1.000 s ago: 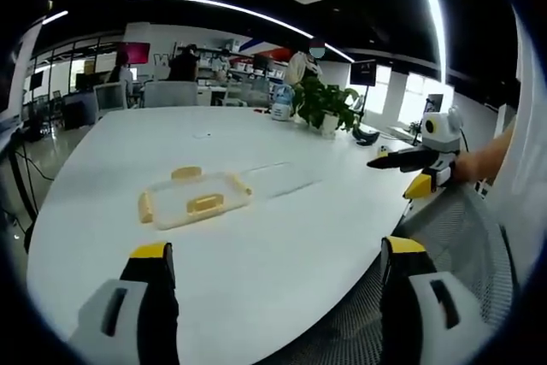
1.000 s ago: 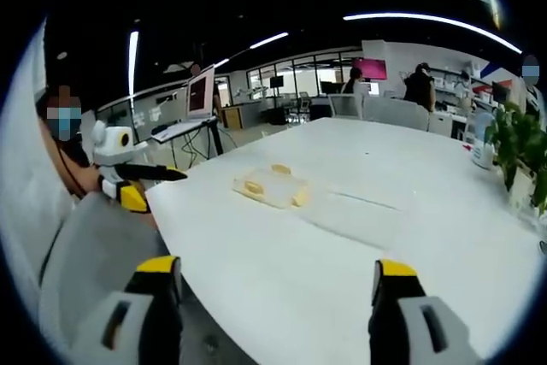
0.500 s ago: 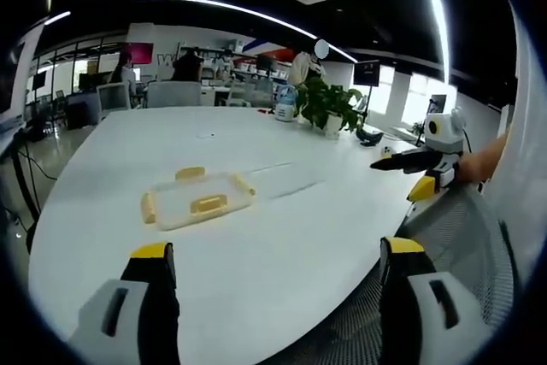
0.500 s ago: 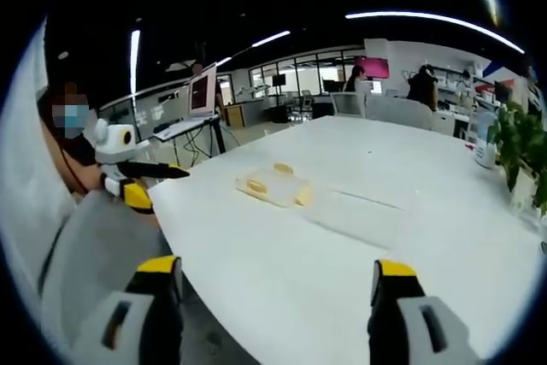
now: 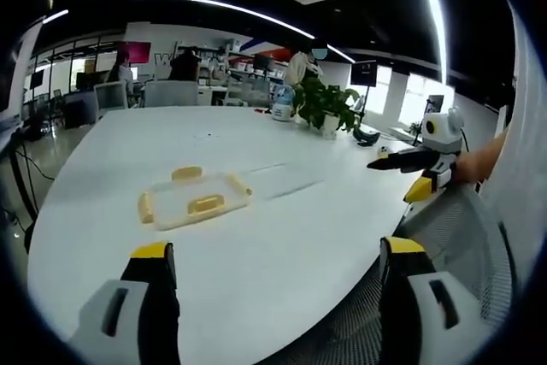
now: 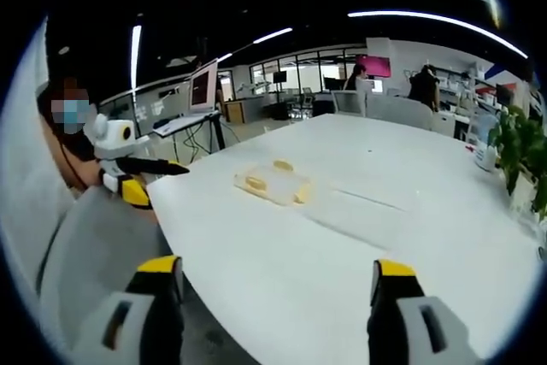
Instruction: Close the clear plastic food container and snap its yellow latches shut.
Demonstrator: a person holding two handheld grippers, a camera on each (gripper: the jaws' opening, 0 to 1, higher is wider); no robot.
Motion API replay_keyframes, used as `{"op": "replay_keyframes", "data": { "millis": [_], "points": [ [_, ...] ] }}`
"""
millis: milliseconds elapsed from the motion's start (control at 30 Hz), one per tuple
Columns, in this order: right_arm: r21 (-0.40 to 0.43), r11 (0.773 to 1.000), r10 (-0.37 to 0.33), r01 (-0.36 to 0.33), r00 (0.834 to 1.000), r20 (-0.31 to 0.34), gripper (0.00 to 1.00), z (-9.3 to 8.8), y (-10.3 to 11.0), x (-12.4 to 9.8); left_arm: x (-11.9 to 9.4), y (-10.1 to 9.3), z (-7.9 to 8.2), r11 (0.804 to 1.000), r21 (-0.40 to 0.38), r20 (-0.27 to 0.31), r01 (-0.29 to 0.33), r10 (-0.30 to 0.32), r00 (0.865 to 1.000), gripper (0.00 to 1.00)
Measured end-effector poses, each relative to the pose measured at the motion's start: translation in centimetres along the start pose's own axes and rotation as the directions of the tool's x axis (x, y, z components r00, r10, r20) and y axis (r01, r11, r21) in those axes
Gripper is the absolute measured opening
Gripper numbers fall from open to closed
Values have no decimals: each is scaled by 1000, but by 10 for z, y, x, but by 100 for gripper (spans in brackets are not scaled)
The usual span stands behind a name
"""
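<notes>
Ahead, container (image 5: 195, 200) on white table (image 5: 282, 237), lid state unclear, both claws spread, empty.

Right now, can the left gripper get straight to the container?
Probably yes. The left gripper is open and empty, pointed at the clear container, with bare white table between them. The right gripper is off to the side, out of that path.

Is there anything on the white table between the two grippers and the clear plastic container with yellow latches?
Nothing visible. Bare white table lies between the open left gripper and the clear plastic container, likewise ahead of the open right gripper.
</notes>
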State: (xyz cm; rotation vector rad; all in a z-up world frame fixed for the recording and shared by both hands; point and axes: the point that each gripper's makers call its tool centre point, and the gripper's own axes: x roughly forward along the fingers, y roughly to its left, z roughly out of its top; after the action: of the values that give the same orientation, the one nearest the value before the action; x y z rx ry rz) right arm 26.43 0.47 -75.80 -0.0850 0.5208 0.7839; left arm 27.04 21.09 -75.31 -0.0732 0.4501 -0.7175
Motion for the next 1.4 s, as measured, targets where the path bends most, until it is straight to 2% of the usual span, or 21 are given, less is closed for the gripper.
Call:
{"op": "replay_keyframes", "data": {
  "millis": [200,367,567,667,967,1400],
  "points": [
    [-22,1000,14,-15,1000,-20,91,-1,3,1,0,-1,3,1000,-10,6,7,-7,1000,98],
    [-38,999,15,-16,1000,-18,90,2,3,0,1,-2,0,1000,-8,-17,23,-23,1000,98],
    [-48,999,5,-6,1000,-24,90,5,-2,1,6,1,8,999,3,-19,39,-39,999,96],
    [-47,999,4,-5,1000,-24,90,7,-7,6,11,2,7,998,20,-39,53,-52,998,96],
    [-68,997,29,-32,999,-41,89,12,-5,21,19,6,13,997,19,-36,70,-69,997,95],
    [-92,993,62,-68,996,-66,88,17,-8,42,27,29,14,998,32,-52,60,-58,997,94]
  ]
}}
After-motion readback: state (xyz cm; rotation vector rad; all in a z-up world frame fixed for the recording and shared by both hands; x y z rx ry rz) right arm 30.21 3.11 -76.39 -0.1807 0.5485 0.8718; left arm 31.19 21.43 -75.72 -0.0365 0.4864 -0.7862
